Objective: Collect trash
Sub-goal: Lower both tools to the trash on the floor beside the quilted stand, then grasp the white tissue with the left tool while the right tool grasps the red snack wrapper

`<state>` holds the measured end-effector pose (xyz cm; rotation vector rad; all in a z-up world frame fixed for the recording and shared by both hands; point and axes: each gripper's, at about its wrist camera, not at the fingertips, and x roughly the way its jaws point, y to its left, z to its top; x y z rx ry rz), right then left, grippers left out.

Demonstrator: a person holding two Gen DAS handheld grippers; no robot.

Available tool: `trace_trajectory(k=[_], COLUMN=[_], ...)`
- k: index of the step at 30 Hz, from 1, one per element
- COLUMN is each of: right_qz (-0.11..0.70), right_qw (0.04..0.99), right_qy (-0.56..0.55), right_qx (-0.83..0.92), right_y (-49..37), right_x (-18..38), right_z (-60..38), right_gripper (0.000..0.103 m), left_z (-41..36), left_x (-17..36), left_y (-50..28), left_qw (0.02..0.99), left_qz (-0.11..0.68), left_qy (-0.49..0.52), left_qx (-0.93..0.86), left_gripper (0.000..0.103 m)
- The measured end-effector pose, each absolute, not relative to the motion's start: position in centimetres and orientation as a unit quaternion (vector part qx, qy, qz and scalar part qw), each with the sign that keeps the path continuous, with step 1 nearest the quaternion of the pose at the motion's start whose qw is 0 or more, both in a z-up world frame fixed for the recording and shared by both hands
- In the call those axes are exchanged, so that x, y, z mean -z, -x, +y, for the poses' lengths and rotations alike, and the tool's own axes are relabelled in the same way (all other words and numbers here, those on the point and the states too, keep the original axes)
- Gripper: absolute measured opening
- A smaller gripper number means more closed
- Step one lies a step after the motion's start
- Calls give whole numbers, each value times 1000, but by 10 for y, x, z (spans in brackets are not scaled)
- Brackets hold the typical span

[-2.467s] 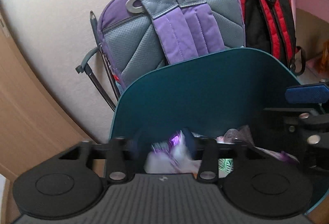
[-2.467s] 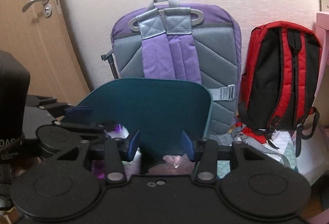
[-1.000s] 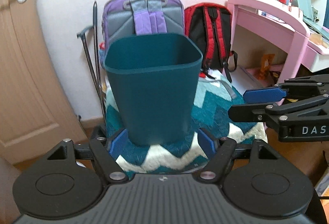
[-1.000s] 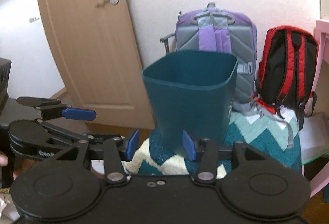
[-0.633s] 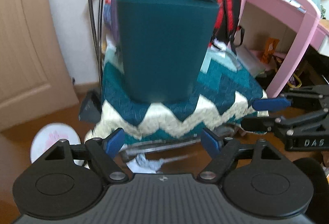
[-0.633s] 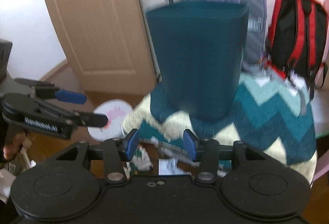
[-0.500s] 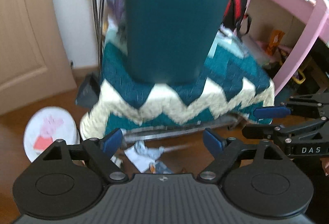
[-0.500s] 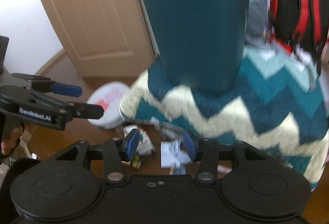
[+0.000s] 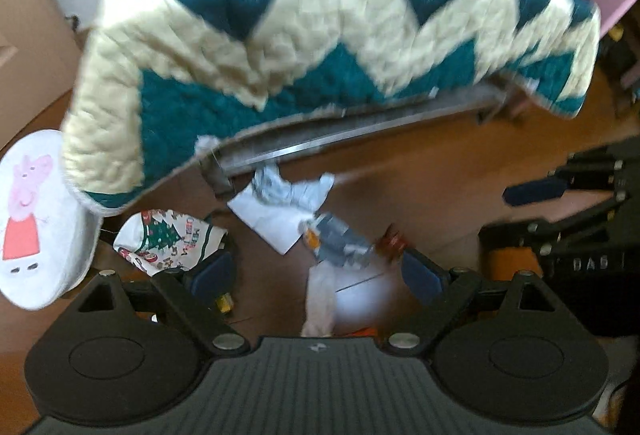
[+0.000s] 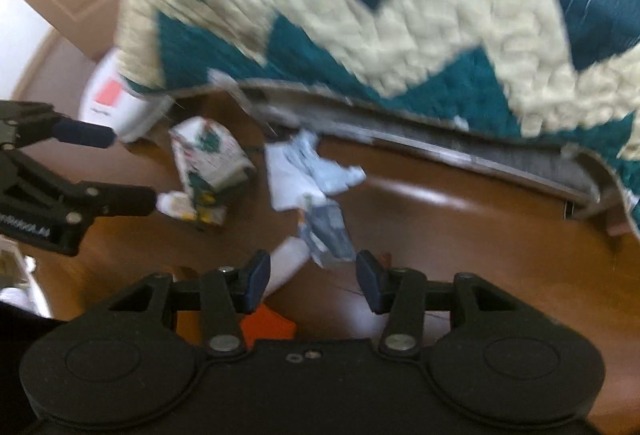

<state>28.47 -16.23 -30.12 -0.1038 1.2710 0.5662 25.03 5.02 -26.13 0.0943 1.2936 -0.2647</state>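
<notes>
Both grippers pointed steeply down at the wooden floor (image 9: pixel 420 171). The left gripper (image 9: pixel 318 273) had its jaws wide and opening, nothing pressed between the pads; a blue-grey crumpled wrapper (image 9: pixel 340 239) and a white scrap (image 9: pixel 320 299) lay on the floor in the gap. The right gripper (image 10: pixel 314 281) stood with its jaws apart and empty, over the same wrapper. The trash lay scattered on the floor just in front of the near edge of a low metal-framed piece covered by a teal-and-cream zigzag blanket (image 9: pixel 320 47): crumpled white paper (image 9: pixel 280 203) nearest that edge, a Christmas-print paper cup (image 9: pixel 168 239) off to the left, near a round white item with a cartoon pig (image 9: pixel 28 211). An orange scrap (image 10: pixel 266 327) showed under the right gripper, possibly plastic; motion blur made it hard to tell.
</notes>
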Motion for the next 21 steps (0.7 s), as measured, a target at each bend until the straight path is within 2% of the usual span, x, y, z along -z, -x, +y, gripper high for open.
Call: trace_trajectory(k=[10,21], right_qz=[658,675], right_qw=[716,683], right_qy=[68,134], right_qx=[-226,-244], right_y=[-319,-325], right_x=[424,510], right_z=[-152,-142], right_gripper=[48,48], left_z=[49,46], left_x=[398,497], left_y=[-270,-256], left_qw=[721,685], left_qz=[678,715], left_qy=[-66,-42], left_qx=[127,134], left_gripper=[92,92])
